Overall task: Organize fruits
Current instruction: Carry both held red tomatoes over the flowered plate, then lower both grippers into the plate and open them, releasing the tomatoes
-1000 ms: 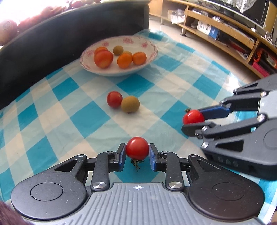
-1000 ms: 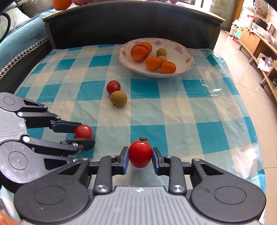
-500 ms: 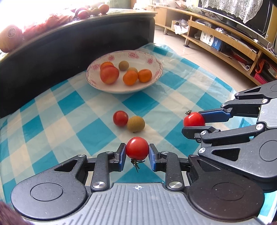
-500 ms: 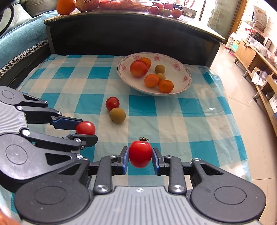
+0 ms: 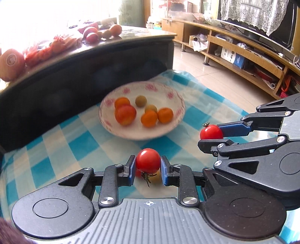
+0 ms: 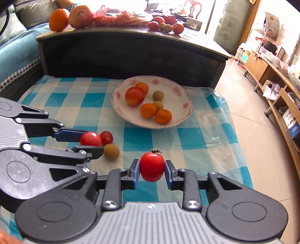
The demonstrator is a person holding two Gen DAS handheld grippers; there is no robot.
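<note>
My left gripper is shut on a red cherry tomato, stem down, held above the checked cloth. My right gripper is shut on another red cherry tomato, stem up; it also shows in the left wrist view. The left gripper's tomato shows in the right wrist view. A white floral bowl ahead holds a large tomato, oranges and small brown fruits. A loose cherry tomato and a brown fruit lie on the cloth beside the left gripper.
A blue and white checked cloth covers the low surface. A dark raised table edge stands behind the bowl, with more fruit on top. Tiled floor and wooden shelves lie to the right.
Both grippers have risen and moved forward toward the bowl, each still holding its tomato. The loose tomato and brown fruit now lie under and beside the left gripper.
</note>
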